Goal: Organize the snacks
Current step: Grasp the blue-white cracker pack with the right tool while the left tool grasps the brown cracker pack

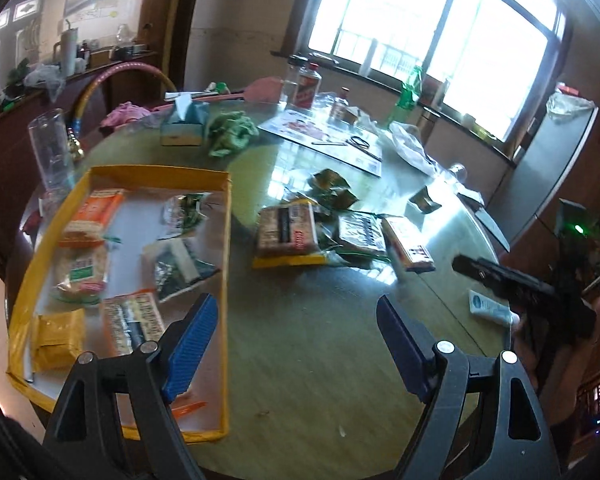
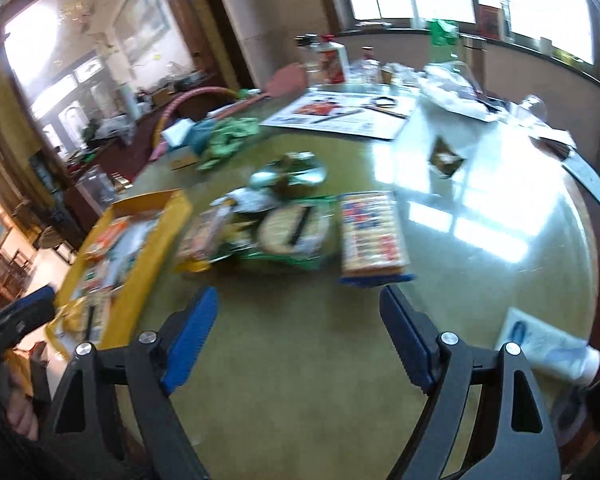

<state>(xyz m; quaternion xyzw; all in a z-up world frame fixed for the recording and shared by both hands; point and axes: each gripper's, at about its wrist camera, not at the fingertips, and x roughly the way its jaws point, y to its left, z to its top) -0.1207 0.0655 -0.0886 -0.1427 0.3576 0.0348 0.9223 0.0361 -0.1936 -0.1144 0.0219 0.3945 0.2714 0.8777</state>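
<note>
Along the left edge of the table I have the yellow tray, already carrying several packets, among them an orange packet at its far end and a yellow pouch at its near end. My left tongs hover over the tray's near right corner, jaws spread wide with nothing between them. Toward the middle of the table lies the loose pile of snacks I have yet to sort: a brown packet on the left and a long striped packet on the right, with green wrappers jumbled between. My right tongs hang just short of that striped packet, jaws equally wide and empty. I judge the main risk is the glossy, glaring tabletop: a flat packet may skid away as the jaws close. The overlapping wrappers could also drag a neighbour along, and a white tube near the right edge might be knocked off.
</note>
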